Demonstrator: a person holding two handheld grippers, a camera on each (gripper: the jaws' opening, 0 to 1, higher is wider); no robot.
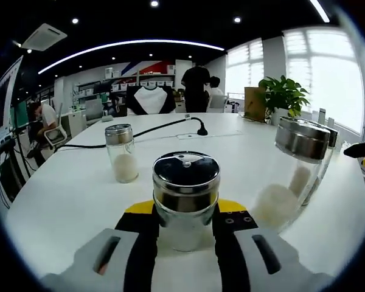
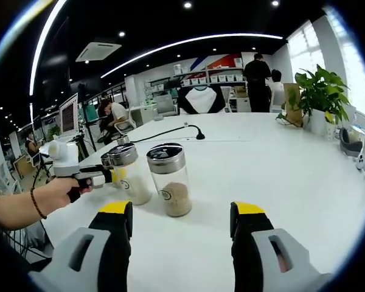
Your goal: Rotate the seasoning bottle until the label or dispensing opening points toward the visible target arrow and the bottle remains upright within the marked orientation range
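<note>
Clamped at lower centre, left gripper (image 1: 185,228) holds a steel-lidded glass seasoning bottle (image 1: 185,201); right gripper (image 2: 181,222) stands apart, empty; round label (image 2: 165,194) unreadable.

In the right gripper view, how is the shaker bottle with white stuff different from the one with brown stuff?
The white-filled bottle holds white grains; the brown-filled bottle holds tan-brown ones. The white-filled bottle is gripped by the left gripper, while the brown-filled bottle stands free. Both are clear, upright bottles with shiny metal lids on the white table.
</note>
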